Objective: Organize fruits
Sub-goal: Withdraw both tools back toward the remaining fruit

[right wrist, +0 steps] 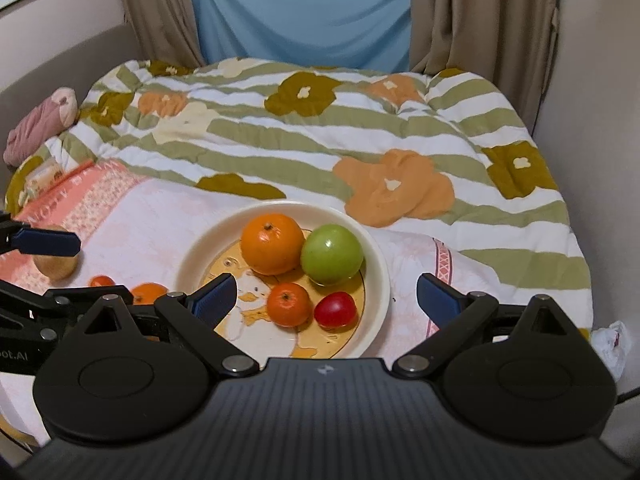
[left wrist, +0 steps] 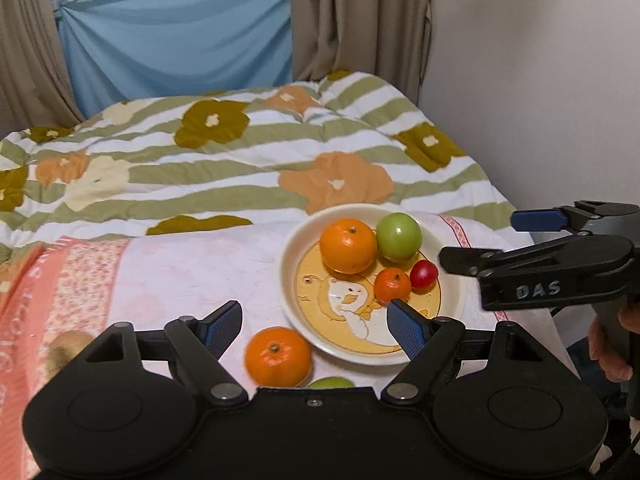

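A loose orange (left wrist: 278,357) is seen on the pink cloth (left wrist: 192,272), just outside the plate (left wrist: 290,264), directly ahead of the left gripper (left wrist: 314,326) and between its spread, empty jaws. The right gripper (right wrist: 326,294), jaws wide and empty, is held over the plate's four fruits. The left hand is judged nearer; the round orange offers no long axis.

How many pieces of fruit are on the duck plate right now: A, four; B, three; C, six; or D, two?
A: the plate holds a large orange, a green fruit, a small orange and a small red fruit.
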Motion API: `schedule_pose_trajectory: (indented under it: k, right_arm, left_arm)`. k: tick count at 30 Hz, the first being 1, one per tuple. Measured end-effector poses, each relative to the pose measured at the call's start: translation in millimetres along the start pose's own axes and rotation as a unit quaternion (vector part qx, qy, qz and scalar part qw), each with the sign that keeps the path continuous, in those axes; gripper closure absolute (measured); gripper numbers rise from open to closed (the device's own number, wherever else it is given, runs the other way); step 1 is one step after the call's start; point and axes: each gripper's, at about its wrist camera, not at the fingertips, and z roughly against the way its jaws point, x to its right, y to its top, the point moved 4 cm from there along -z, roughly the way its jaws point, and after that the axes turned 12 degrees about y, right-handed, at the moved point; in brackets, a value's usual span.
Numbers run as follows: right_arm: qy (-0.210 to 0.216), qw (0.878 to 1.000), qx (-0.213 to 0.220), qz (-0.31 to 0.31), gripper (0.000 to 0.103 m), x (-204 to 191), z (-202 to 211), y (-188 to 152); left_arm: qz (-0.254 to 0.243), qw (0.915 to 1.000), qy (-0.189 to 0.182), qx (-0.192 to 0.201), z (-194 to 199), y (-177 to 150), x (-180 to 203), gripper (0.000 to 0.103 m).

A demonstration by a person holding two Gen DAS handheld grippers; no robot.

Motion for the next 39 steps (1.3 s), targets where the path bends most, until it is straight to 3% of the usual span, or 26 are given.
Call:
schedule_pose_trajectory:
  k: [2, 6, 9, 20, 29, 39]
  right_arm:
    - [-0.003, 1.000, 0.011, -0.005, 0.000, -9.1, 14.5, 2.3]
    - [-0.019, 0.999, 0.030, -0.012, 0.000, -27.8, 40.3, 5.3]
    - [-0.029, 0.999, 0.038, -0.020, 0.000, -44.8, 55.1, 3.5]
    - [-0.067, 0.995, 0.049, -0.063, 0.000, -115.4, 74.3, -21.6]
    - [-0.078, 0.994, 0.033, -0.070, 0.000, -175.3, 59.6, -41.5]
    - [-0.073, 0.993, 0.011, -0.087, 0.000, -218.9, 14.6, -67.6]
  left_arm:
    - [0.000, 1.0000, 0.002, 0.009, 12.3, -3.0, -9.4, 0.019]
    - [0.000, 0.9995, 0.001, 0.031, 38.0, -10.4, -30.7, 0.005]
    - [-0.006, 0.9990, -0.004, 0.043, 55.8, -18.4, -48.5, 0.002]
    - [-0.025, 0.9987, -0.012, 0.043, 79.2, -52.8, -114.6, 0.002]
    - [-0.068, 0.9957, -0.047, 0.042, 69.2, -74.2, -156.2, 0.002]
    - [-0.111, 0.9881, -0.105, 0.019, 21.3, -89.6, -172.3, 0.005]
